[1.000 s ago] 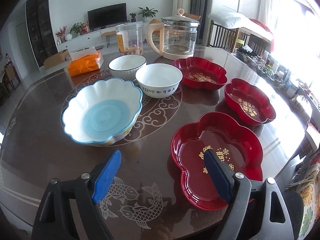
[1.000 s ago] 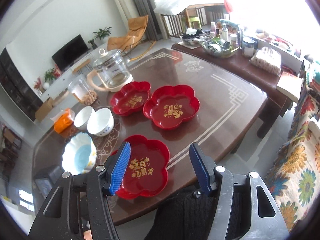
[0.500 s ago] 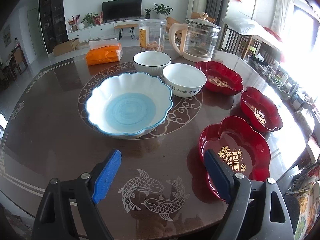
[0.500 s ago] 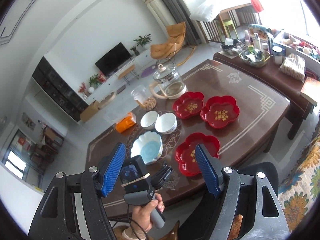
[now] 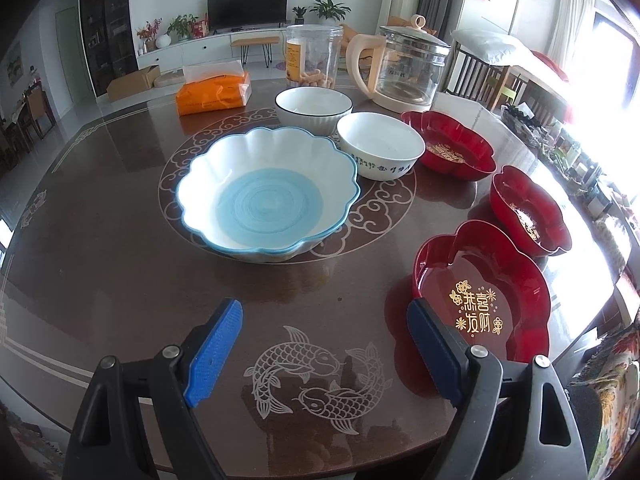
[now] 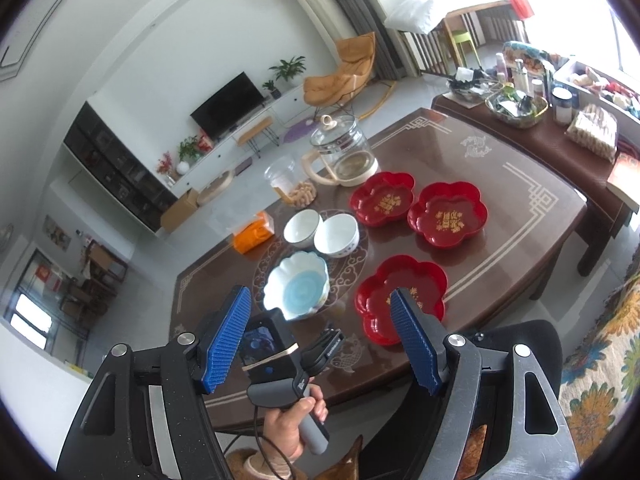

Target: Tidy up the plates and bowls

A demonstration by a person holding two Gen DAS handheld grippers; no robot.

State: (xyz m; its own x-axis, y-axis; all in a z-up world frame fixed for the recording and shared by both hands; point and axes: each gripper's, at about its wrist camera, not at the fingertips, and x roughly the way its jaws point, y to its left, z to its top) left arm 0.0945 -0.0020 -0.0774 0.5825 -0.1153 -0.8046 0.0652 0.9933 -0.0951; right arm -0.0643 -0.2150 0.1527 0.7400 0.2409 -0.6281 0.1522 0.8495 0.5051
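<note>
A scalloped white bowl with a blue centre [image 5: 267,196] [image 6: 297,288] sits mid-table. Behind it stand two white bowls [image 5: 380,145] [image 5: 313,105] side by side. Three red flower-shaped plates lie to the right: a near one [image 5: 482,292] [image 6: 400,294], a middle one [image 5: 528,210] and a far one [image 5: 450,146]. My left gripper [image 5: 324,344] hovers open over the table's near edge, nothing between its blue pads. My right gripper [image 6: 320,338] is open and held high above the table, empty. Between its pads I see a hand [image 6: 292,424] holding the left gripper's handle.
A glass kettle [image 5: 404,68], a clear snack jar [image 5: 314,56] and an orange tissue pack [image 5: 214,94] stand at the far side of the brown table [image 5: 100,240]. A cluttered side table [image 6: 560,140] and a floral sofa [image 6: 600,360] lie to the right.
My right gripper rose and pulled back from just above the near red plate, and its jaws widened. The left gripper shifted left, so the blue bowl now sits more centred.
</note>
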